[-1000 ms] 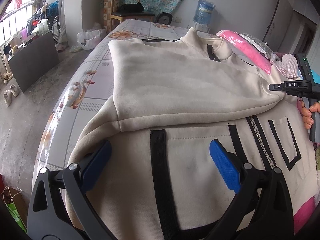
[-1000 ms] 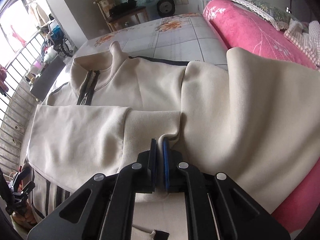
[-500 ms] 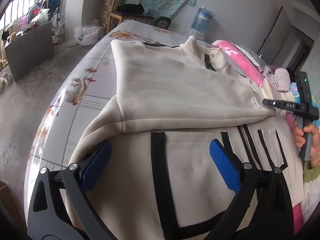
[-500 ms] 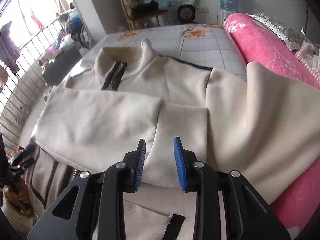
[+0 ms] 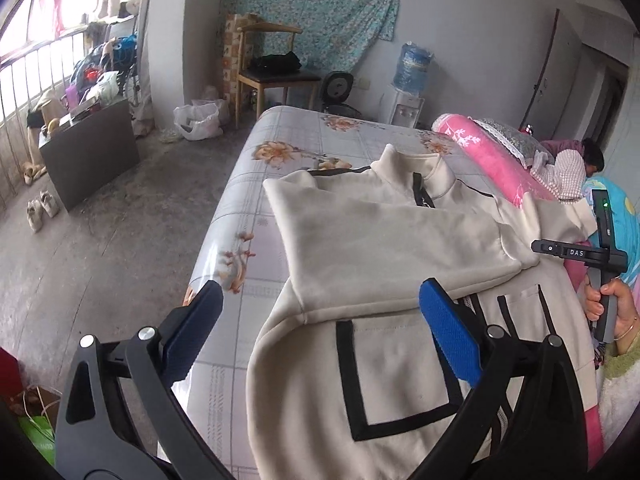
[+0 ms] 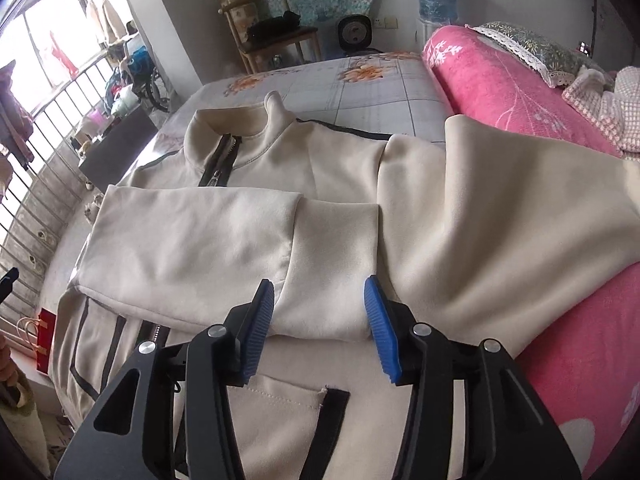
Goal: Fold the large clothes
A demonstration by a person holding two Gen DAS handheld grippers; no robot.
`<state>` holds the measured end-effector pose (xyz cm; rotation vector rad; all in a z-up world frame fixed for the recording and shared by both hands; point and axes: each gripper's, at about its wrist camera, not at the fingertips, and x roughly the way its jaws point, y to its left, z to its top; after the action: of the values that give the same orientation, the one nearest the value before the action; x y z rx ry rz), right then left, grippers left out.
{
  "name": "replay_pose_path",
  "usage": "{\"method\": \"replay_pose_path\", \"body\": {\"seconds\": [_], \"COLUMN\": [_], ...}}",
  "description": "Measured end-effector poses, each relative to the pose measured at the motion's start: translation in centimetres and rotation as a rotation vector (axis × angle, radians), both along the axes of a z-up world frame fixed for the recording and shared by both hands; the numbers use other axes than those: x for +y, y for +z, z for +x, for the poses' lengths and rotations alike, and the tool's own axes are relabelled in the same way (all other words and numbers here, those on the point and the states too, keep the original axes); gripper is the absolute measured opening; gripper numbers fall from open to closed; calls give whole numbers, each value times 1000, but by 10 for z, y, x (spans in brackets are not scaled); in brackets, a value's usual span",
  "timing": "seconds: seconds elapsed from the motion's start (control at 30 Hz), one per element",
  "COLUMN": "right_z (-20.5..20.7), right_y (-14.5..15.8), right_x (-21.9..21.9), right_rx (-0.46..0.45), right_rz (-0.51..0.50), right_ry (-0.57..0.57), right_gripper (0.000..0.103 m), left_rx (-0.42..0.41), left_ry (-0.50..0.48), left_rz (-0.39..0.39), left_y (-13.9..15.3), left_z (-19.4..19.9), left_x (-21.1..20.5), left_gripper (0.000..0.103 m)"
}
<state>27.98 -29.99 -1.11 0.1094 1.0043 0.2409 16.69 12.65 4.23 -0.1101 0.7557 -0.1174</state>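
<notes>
Cream fleece jacket (image 5: 384, 248) lies along the bed's (image 5: 256, 200) right edge, one sleeve folded across. Our left claw (image 5: 320, 332) hangs wide open, empty; the right claw (image 6: 320, 320) is opening, nothing pinched. Next we should fold the other sleeve, flat.

The left gripper (image 5: 316, 320) is held tilted downward with its blue-padded jaws spread wide, nothing being pressed between them. The right gripper (image 6: 320, 320) is likewise pitched downward, its jaws are opening, and no pad is seen pressing on anything. In the left wrist view the right gripper's black body is seen at about 3 o'clock, gripped by its handle in the right hand (image 5: 614, 304), whose fingers (image 5: 594, 308) are curled around the grip, with a green cuff at the wrist.
</notes>
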Motion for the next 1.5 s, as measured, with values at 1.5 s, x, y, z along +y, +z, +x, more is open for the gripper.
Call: {"method": "replay_pose_path", "body": {"seconds": [1.5], "right_z": [-3], "right_y": [-40], "right_x": [61], "right_rx": [-62], "right_rz": [-240], "right_ry": [-22], "right_gripper": [66], "left_rx": [170], "left_ry": [-108], "left_rz": [188], "left_y": [-112], "left_z": [129], "left_x": [-93], "left_gripper": [96]}}
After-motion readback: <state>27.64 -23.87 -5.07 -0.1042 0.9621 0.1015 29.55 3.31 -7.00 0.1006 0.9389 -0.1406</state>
